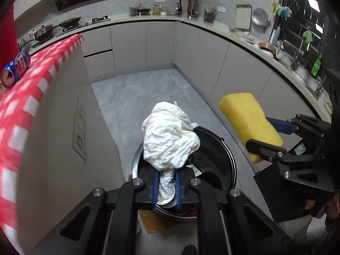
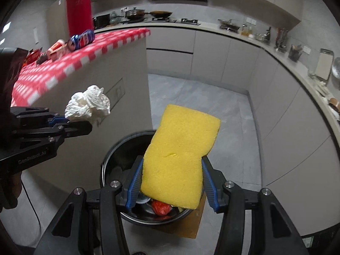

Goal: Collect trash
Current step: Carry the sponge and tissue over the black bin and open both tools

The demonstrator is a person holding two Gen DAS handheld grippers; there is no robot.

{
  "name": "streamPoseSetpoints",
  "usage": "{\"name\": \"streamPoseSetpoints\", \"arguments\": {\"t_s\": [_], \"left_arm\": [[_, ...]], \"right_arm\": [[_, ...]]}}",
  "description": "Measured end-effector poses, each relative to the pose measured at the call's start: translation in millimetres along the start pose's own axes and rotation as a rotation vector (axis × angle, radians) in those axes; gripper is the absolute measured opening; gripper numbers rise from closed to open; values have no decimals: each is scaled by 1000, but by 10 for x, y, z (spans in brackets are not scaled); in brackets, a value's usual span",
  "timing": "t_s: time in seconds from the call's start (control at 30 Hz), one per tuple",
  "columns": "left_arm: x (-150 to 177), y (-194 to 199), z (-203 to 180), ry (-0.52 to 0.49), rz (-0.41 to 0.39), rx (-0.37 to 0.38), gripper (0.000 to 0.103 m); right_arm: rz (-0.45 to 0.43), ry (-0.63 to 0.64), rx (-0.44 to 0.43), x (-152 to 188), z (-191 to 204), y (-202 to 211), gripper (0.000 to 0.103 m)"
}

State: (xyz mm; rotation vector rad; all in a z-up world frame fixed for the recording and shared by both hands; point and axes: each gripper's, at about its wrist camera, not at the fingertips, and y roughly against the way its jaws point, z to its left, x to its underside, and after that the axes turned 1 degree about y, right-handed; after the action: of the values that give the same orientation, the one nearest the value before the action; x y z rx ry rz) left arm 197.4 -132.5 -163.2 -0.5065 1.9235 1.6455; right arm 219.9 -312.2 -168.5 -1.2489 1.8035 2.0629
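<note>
My left gripper (image 1: 166, 191) is shut on a crumpled white paper wad (image 1: 170, 133), held over the round black trash bin (image 1: 221, 155) on the floor. The same wad (image 2: 88, 105) and left gripper (image 2: 70, 125) show at the left of the right wrist view. My right gripper (image 2: 172, 182) is shut on a yellow sponge (image 2: 180, 157), also above the bin (image 2: 119, 150), which holds red and other scraps. In the left wrist view the sponge (image 1: 248, 123) and right gripper (image 1: 269, 138) hang to the right of the bin.
A red-checked table (image 2: 63, 63) stands at the left with a crushed blue can (image 2: 81, 39), a red bottle (image 2: 79, 6) and small wrappers (image 2: 54, 51). Grey cabinets (image 1: 136, 42) and a cluttered counter (image 1: 233, 31) ring the grey tiled floor (image 1: 131, 97). A brown board (image 2: 191, 227) lies under the bin.
</note>
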Motion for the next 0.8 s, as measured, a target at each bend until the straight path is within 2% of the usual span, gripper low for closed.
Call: {"name": "streamPoseSetpoints", "arguments": {"t_s": [0.17, 0.5, 0.6, 0.63, 0.67, 0.7, 0.73, 0.8], "left_arm": [[152, -262, -133, 11, -28, -11, 14], [522, -749, -110, 65, 43, -46, 14], [549, -842, -64, 88, 48, -51, 19], [550, -901, -23, 110, 61, -45, 36], [566, -983, 38, 144, 86, -49, 52], [570, -1003, 55, 157, 93, -63, 78], [591, -1009, 48, 158, 78, -68, 79], [593, -997, 36, 138, 73, -93, 81]], "right_arm": [[19, 56, -42, 206, -58, -251, 55], [65, 195, -96, 586, -54, -818, 56], [76, 243, -114, 605, -40, -949, 57], [82, 251, -123, 597, -43, -1007, 60], [89, 257, -133, 601, -47, -1049, 67], [92, 278, -112, 598, -56, -1109, 75], [75, 287, -82, 605, -82, -1128, 100], [36, 236, -68, 559, -236, -1102, 103]]}}
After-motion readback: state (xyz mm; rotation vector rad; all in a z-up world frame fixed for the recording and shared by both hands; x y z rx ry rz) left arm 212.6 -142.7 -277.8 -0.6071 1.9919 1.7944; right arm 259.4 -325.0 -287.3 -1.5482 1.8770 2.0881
